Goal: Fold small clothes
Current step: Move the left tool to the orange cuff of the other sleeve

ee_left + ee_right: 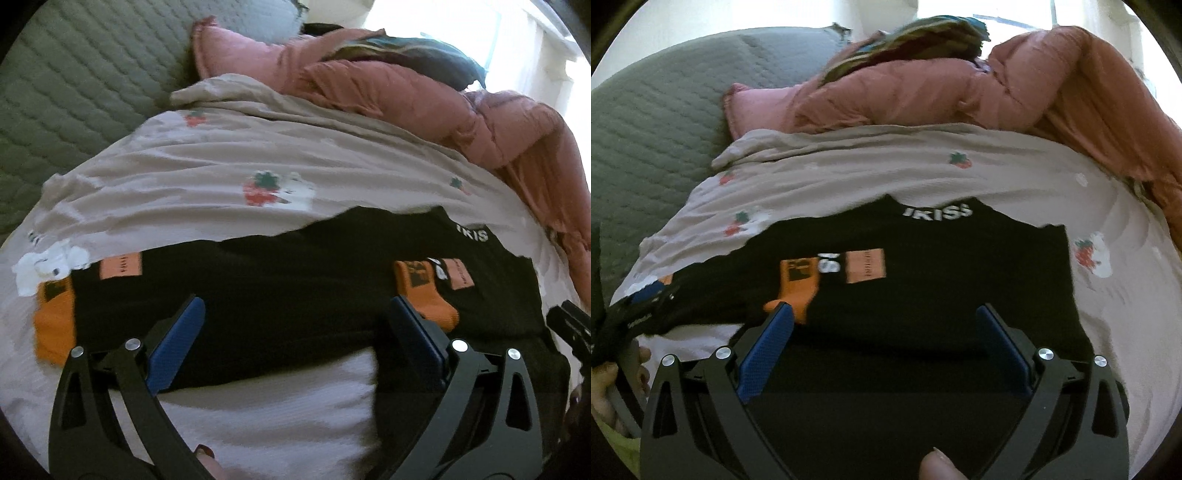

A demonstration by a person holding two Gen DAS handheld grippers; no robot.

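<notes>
Left wrist view showed your left claw (pixel 295 325) with its blue pads spread as wide as they went, gripping nothing, only hovering over the near edge of the black garment (pixel 295 273). That garment lay flat on the strawberry-print sheet (pixel 184 184), filling the lower middle of the frame, long axis running left to right. An orange cuff (pixel 53 321) stuck out at its lower left, a second orange cuff (pixel 432 295) sat just beside your right-hand pad, and the white lettering (pixel 476 232) sat at the far edge, upper right.

Right wrist view showed your right claw (pixel 884 325) equally wide and empty, over the garment's right half. The lettered edge pointed away from you, towards the pink quilt (pixel 1034 85). Each claw was nearest its own end, so I judged the near hem, just ahead of both, to be the edge to take next.
</notes>
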